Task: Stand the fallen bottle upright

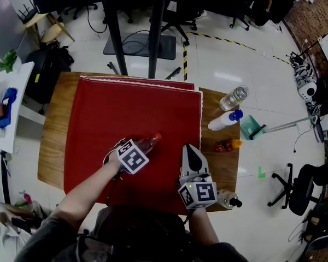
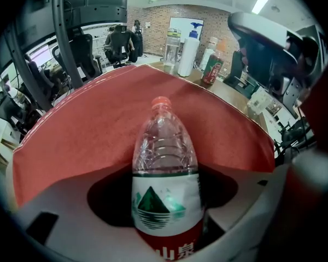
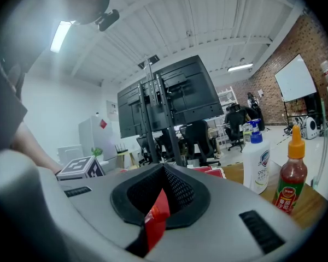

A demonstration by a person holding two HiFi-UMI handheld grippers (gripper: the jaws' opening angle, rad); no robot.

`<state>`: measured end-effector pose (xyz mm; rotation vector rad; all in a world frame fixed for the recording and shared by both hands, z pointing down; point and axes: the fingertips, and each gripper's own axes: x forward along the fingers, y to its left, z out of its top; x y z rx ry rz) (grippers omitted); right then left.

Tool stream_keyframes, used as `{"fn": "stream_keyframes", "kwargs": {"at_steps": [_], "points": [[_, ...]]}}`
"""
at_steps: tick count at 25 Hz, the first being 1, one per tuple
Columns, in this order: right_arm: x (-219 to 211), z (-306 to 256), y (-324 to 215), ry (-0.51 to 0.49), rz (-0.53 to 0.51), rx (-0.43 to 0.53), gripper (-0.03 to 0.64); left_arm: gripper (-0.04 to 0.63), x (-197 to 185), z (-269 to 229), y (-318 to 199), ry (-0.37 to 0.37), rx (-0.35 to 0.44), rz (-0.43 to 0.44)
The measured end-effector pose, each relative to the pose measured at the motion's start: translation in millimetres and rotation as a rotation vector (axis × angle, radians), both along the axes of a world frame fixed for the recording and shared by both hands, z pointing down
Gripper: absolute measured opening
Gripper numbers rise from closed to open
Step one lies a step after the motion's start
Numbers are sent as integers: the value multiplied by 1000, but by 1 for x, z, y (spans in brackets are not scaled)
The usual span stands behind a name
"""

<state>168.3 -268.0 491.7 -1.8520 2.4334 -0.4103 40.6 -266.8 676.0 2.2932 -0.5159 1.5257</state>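
Water bottle [image 1: 146, 143] is on its side on the red cloth [image 1: 126, 108], just left of centre in the head view, red cap pointing up-right. It's clear ribbed plastic w/ a rounded shoulder and a white label w/ a green mountain over a red band. In the left gripper view the bottom of the bottle is cut off by the frame edge, so the base can't be seen.

Left gripper [image 1: 130, 150] sits right over the bottle. Its smooth white fingers [image 2: 60, 212] are spread either side of the label w/ a dark gap on both sides, thinner on the right, so they're around it, not squeezing it afaict. From the head view the marker cube [image 1: 132, 156] covers the lower half of the bottle.

Right gripper [image 1: 190, 150] is lower right of centre. Its grey fingers [image 3: 87, 201] w/ black mesh-textured pads are closed together to a point. A red sliver [image 3: 156, 217] shows in the slit between them, can't tell what it is.

The cloth looks like soft matte fabric and covers most of the wooden counter [image 1: 50, 141]. Bare wood shows as strips at left and right. Right strip has a clear bottle [image 1: 233, 97], a white bottle [image 1: 223, 121] w/ blue cap and a sauce bottle [image 1: 227, 144] w/ orange cap. A small dark-capped bottle [image 1: 228, 200] is at the lower right corner, just beside the right gripper. A wide flat stretch of cloth runs from the water bottle to the top edge of the counter
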Motion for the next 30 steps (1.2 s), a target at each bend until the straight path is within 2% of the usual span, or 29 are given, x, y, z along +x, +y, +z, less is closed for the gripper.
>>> {"fn": "stream_keyframes", "kwargs": {"at_steps": [5, 13, 30], "points": [[2, -2, 2, 4, -1, 2, 15, 354, -4, -4, 1, 12, -8, 1], [-1, -3, 5, 4, -6, 5, 15, 353, -8, -23, -7, 99, 36, -48], [-16, -15, 17, 15, -24, 16, 15, 353, -15, -92, -9, 381, 205, -211]]}}
